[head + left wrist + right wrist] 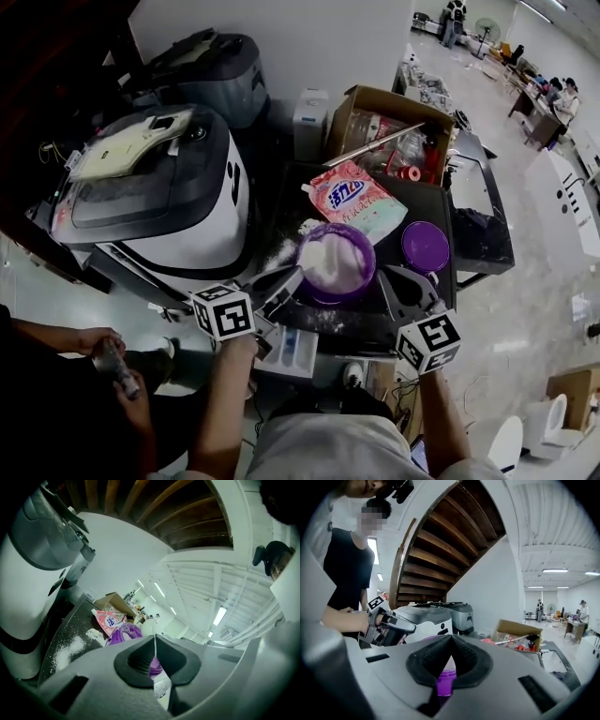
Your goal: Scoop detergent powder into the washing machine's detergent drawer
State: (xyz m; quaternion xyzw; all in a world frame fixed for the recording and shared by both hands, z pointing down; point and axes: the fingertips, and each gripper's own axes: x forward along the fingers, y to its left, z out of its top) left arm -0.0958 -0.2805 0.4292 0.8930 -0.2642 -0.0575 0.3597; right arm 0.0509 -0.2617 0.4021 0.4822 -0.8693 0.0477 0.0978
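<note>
A purple tub (367, 261) of white detergent powder (330, 258) stands on the black table (441, 202), with a pink detergent bag (354, 199) lying behind it. To the left is the white and grey washing machine (159, 197). My left gripper (289, 279) is shut and empty at the tub's near left rim. My right gripper (389, 279) is shut and empty at its near right. In the left gripper view the left gripper (153, 654) points at the tub (123, 632) and bag (108, 619). In the right gripper view the right gripper (449, 660) has the tub (445, 682) just behind it. I see no scoop.
A purple lid (425, 246) lies right of the tub. Spilled powder (281, 251) dusts the table's left part. A cardboard box (394, 122) of clutter stands at the back. A white tray-like part (291, 349) sits below the table's near edge. Another person's hand (111, 354) is at lower left.
</note>
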